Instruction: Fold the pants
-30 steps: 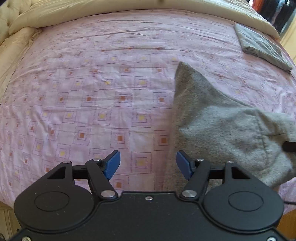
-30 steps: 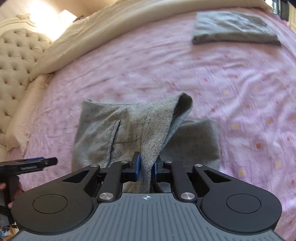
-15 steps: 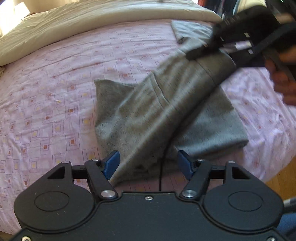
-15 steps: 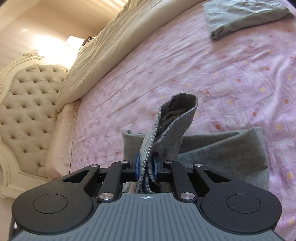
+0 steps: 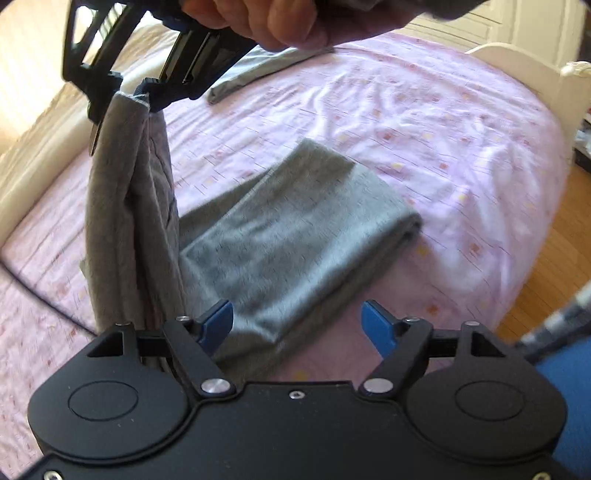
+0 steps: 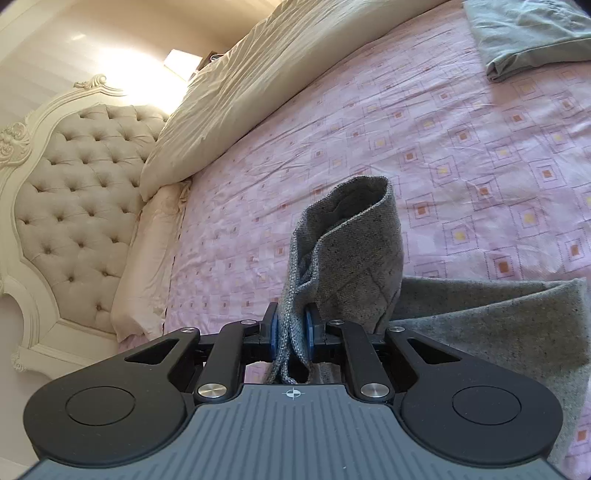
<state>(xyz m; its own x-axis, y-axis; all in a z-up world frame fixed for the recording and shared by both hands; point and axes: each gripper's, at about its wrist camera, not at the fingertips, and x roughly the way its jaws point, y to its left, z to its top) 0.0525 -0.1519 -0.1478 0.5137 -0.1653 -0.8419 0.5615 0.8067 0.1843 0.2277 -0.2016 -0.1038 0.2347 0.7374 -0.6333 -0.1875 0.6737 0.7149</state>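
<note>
Grey pants (image 5: 295, 236) lie partly folded on the pink patterned bed (image 5: 424, 122). My right gripper (image 6: 290, 328) is shut on one end of the pants (image 6: 347, 251) and holds it up off the bed; in the left wrist view that gripper (image 5: 129, 92) shows at upper left with the grey cloth hanging down from it. My left gripper (image 5: 297, 325) is open and empty, just above the near edge of the pants lying on the bed.
A second folded grey garment (image 6: 532, 33) lies farther across the bed, also in the left wrist view (image 5: 258, 70). A cream duvet (image 6: 251, 85) and tufted headboard (image 6: 74, 195) are at the left. Wooden floor (image 5: 546, 258) lies beyond the bed's right edge.
My right gripper has lifted the held end of the pants higher and toward the left. My left gripper has swung right over the flat part and stays open.
</note>
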